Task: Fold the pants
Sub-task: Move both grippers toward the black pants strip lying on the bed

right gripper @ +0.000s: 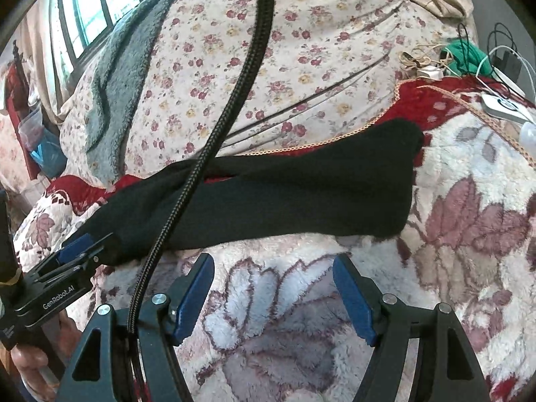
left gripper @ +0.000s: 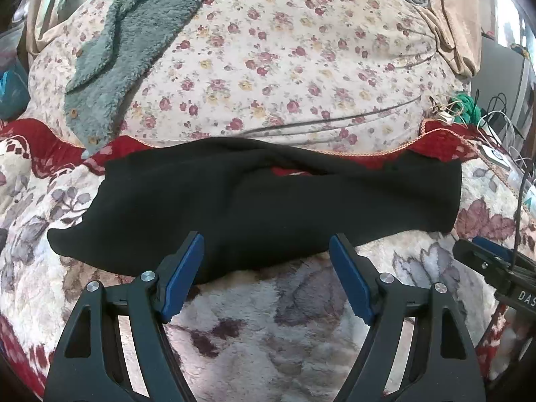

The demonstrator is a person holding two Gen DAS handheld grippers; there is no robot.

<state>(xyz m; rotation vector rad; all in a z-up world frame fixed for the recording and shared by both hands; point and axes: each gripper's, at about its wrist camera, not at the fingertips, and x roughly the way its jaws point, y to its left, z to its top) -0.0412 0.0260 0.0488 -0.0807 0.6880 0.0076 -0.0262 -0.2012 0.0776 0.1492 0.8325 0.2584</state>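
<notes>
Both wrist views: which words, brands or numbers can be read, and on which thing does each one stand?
"GenRobot.AI": on the body of the left gripper, in the right wrist view.
"DAS", cut off at the edge of the picture: on the body of the right gripper, in the left wrist view.
Smaller print lower on the left gripper's body: too blurred to read.

"GenRobot.AI" on left tool (right gripper: 85,246); "DAS" on right tool (left gripper: 482,246)

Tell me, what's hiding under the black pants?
The black pants lie on a fluffy flowered blanket; its red border peeks through a gap between the legs. Anything else beneath is covered.
</notes>
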